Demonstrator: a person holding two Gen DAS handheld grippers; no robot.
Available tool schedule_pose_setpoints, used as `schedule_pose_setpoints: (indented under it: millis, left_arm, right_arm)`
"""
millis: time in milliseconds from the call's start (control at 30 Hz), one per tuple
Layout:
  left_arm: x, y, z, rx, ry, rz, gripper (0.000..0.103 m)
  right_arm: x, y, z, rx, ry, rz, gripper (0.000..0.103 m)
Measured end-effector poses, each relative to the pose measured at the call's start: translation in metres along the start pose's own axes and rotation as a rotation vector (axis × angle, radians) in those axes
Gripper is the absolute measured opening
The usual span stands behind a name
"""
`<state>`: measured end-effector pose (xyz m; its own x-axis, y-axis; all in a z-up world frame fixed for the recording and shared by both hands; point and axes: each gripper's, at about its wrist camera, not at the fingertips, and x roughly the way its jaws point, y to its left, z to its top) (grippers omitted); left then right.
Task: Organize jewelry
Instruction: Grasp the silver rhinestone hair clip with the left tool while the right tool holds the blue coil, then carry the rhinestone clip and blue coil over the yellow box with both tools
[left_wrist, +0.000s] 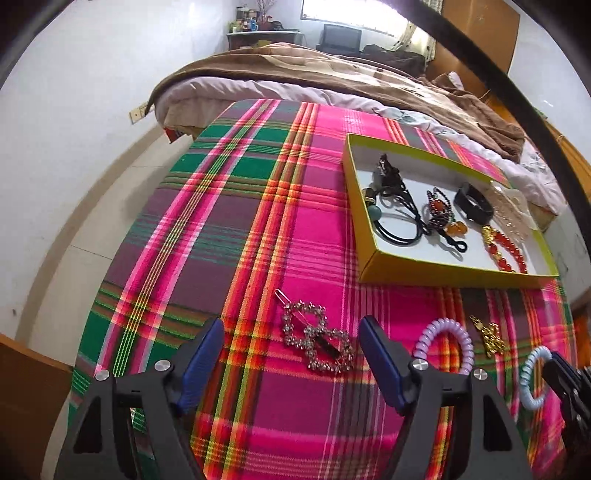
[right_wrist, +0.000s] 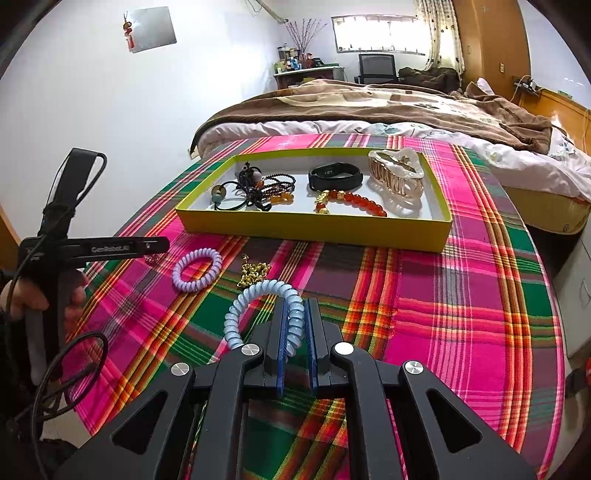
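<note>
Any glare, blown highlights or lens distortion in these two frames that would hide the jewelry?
Left wrist view: window blown out, fisheye bends the plaid cloth, rhinestone hair clip sharp between the open left gripper. Right wrist view: window glare again, yellow box evenly lit; right gripper shut on the blue coil hair tie, crisp.
</note>
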<state>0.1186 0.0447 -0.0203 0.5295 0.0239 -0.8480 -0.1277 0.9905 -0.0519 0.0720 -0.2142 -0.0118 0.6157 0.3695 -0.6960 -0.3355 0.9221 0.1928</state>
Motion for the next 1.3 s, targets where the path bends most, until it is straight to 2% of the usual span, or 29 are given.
schedule_pose_setpoints:
  millis: [100, 233, 433, 733, 1033, 1300]
  left_arm:
    - [-0.001, -0.009, -0.004, 0.050, -0.010, 0.038, 0.061]
    - [-0.005, -0.014, -0.005, 0.068, -0.014, 0.034, 0.035]
    - [-0.010, -0.012, -0.009, 0.074, -0.020, 0.019, 0.034]
    - [-0.031, -0.011, -0.014, 0.102, -0.073, 0.004, 0.033]
    - [-0.053, -0.014, -0.012, 0.130, -0.124, -0.034, 0.034]
    - [-0.075, -0.018, 0.001, 0.152, -0.177, -0.098, 0.034]
  right_arm:
    - [0.002, 0.000, 0.000, 0.001, 0.001, 0.004, 0.009]
    - [0.002, 0.000, -0.001, 0.003, 0.002, 0.003, 0.009]
    - [0.002, 0.000, -0.001, 0.008, -0.004, -0.003, 0.009]
    - [-0.002, 0.002, 0.001, 0.012, -0.015, -0.010, 0.009]
    - [-0.013, 0.000, 0.007, 0.029, -0.044, -0.013, 0.009]
    - [-0.026, -0.002, 0.024, 0.041, -0.092, -0.017, 0.009]
